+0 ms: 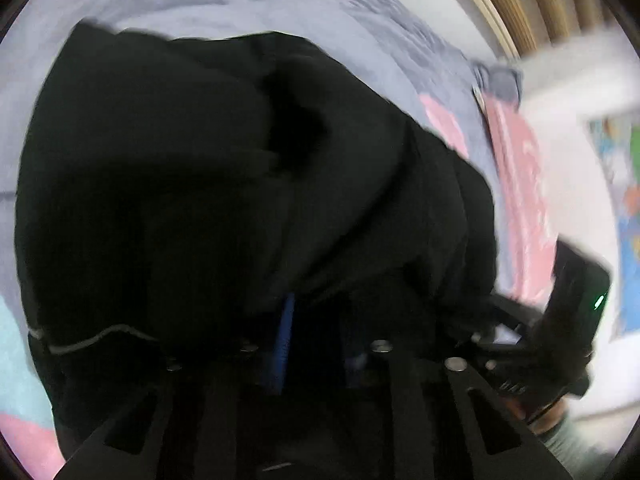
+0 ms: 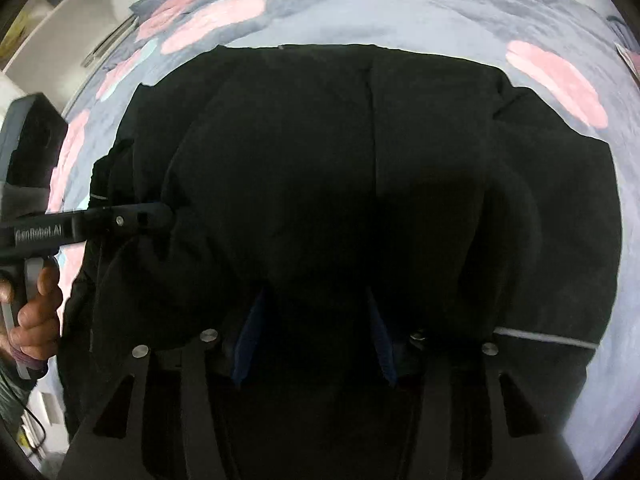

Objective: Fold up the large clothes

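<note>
A large black garment lies on a bed with a grey-blue cover with pink patches. My right gripper has black cloth bunched between its blue-padded fingers, which stand somewhat apart. My left gripper also has black cloth over and between its fingers; one blue pad shows. The left gripper also shows in the right wrist view, its tip against the garment's left edge. The right gripper shows in the left wrist view at the garment's right edge.
The bed cover surrounds the garment on all sides. A white shelf unit stands at the far left. A wooden headboard and a colourful picture are to the right. A pink fabric strip hangs at the bed's edge.
</note>
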A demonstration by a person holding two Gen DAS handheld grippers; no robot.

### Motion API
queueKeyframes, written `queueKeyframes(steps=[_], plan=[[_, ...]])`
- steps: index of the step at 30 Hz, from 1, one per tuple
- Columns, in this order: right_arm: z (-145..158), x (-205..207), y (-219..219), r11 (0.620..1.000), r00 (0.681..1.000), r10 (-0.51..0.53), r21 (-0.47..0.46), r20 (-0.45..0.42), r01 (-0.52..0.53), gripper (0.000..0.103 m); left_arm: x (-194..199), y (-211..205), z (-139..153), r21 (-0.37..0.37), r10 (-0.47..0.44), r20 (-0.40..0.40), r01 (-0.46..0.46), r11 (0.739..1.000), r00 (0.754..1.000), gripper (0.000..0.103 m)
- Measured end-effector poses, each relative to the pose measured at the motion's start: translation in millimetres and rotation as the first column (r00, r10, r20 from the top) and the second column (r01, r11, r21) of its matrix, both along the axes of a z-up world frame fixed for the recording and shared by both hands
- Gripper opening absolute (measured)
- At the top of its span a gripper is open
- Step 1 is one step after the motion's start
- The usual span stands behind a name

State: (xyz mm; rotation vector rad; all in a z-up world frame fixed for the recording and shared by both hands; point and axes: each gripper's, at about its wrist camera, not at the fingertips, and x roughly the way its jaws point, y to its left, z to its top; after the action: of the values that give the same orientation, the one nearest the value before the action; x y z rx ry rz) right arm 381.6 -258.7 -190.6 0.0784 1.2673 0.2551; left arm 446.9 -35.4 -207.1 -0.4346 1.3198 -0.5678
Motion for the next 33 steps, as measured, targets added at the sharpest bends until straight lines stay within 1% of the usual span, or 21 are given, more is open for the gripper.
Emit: queueKeyframes(steps=[2,5,7,8,9,10,11,12,14,15,16,17,18,21,23,24,26,27,28,30,33], plan=[[16,-4,0,1.000,1.000,0.004,-0.004,0.016,-0.004,0.049,-3,6,10,-0.028,0.018,0.015,-0.017,0.999,1.000,0.018],[56,-20,7,0.999,0.993,0.050,-0.017,0.106,-0.048,0.050,-27,8,44,-0.043,-0.025,0.106,0.029,0.999,0.994,0.019],[76,-30,11,0.997,0.985,0.071,0.000,0.157,-0.072,0.051,-43,9,60,-0.074,-0.051,0.141,0.062,0.995,0.989,0.025],[82,-32,16,0.997,0.982,0.080,0.006,0.173,-0.083,0.051,-51,9,67,-0.088,-0.061,0.156,0.075,0.993,0.986,0.032],[84,-34,19,0.996,0.980,0.087,0.005,0.180,-0.090,0.051,-56,10,67,-0.099,-0.071,0.161,0.088,0.991,0.984,0.035],[81,-36,24,0.995,0.980,0.097,0.000,0.176,-0.099,0.051,-61,8,66,-0.106,-0.086,0.157,0.103,0.989,0.984,0.035],[74,-37,27,0.994,0.981,0.108,-0.009,0.161,-0.108,0.051,-66,5,60,-0.091,-0.099,0.143,0.112,0.990,0.985,0.035],[60,-41,31,0.993,0.984,0.115,-0.028,0.139,-0.112,0.051,-68,1,52,-0.045,-0.098,0.124,0.104,0.994,0.987,0.035],[26,-42,42,0.989,0.990,0.125,-0.089,0.069,-0.118,0.048,-67,-6,22,0.086,-0.094,0.046,0.090,0.992,0.995,0.033],[9,-45,43,0.987,0.992,0.125,-0.103,0.034,-0.121,0.047,-66,-7,0,0.097,-0.081,-0.011,0.082,0.992,0.997,0.032],[5,-45,46,0.987,0.992,0.120,-0.110,0.026,-0.117,0.047,-66,-3,-8,0.067,-0.054,-0.031,0.056,0.996,0.998,0.030],[5,-48,46,0.988,0.993,0.111,-0.115,0.033,-0.106,0.047,-65,1,-7,0.040,-0.031,-0.039,0.033,0.999,0.999,0.028],[11,-51,45,0.989,0.994,0.101,-0.112,0.039,-0.096,0.047,-66,6,-3,0.029,-0.015,-0.046,0.016,0.999,0.999,0.024],[39,-66,32,0.997,0.996,0.065,-0.056,0.066,-0.062,0.048,-82,21,26,0.050,-0.010,0.024,0.009,0.999,1.000,0.024],[57,-84,17,0.998,0.995,0.038,-0.045,0.093,-0.034,0.048,-103,36,49,0.065,-0.006,0.077,0.001,0.998,0.997,0.025],[65,-95,7,0.999,0.995,0.016,-0.043,0.101,-0.012,0.049,-112,49,60,0.067,0.006,0.100,-0.012,0.998,0.995,0.027],[71,-110,-14,0.999,0.995,-0.029,-0.030,0.096,0.032,0.050,-127,68,73,0.063,0.033,0.125,-0.041,0.997,0.992,0.035],[73,-121,-26,0.998,0.994,-0.062,-0.023,0.090,0.065,0.050,-136,80,79,0.066,0.057,0.131,-0.066,0.996,0.990,0.044],[72,-131,-40,0.995,0.992,-0.092,-0.021,0.088,0.094,0.050,-147,96,82,0.075,0.086,0.135,-0.096,0.992,0.987,0.050],[71,-151,-58,0.990,0.987,-0.141,-0.020,0.083,0.143,0.050,-161,129,84,0.108,0.133,0.136,-0.148,0.983,0.982,0.051],[65,-174,-82,0.977,0.975,-0.212,-0.021,0.061,0.214,0.050,-184,152,81,0.119,0.187,0.135,-0.203,0.972,0.973,0.051]])
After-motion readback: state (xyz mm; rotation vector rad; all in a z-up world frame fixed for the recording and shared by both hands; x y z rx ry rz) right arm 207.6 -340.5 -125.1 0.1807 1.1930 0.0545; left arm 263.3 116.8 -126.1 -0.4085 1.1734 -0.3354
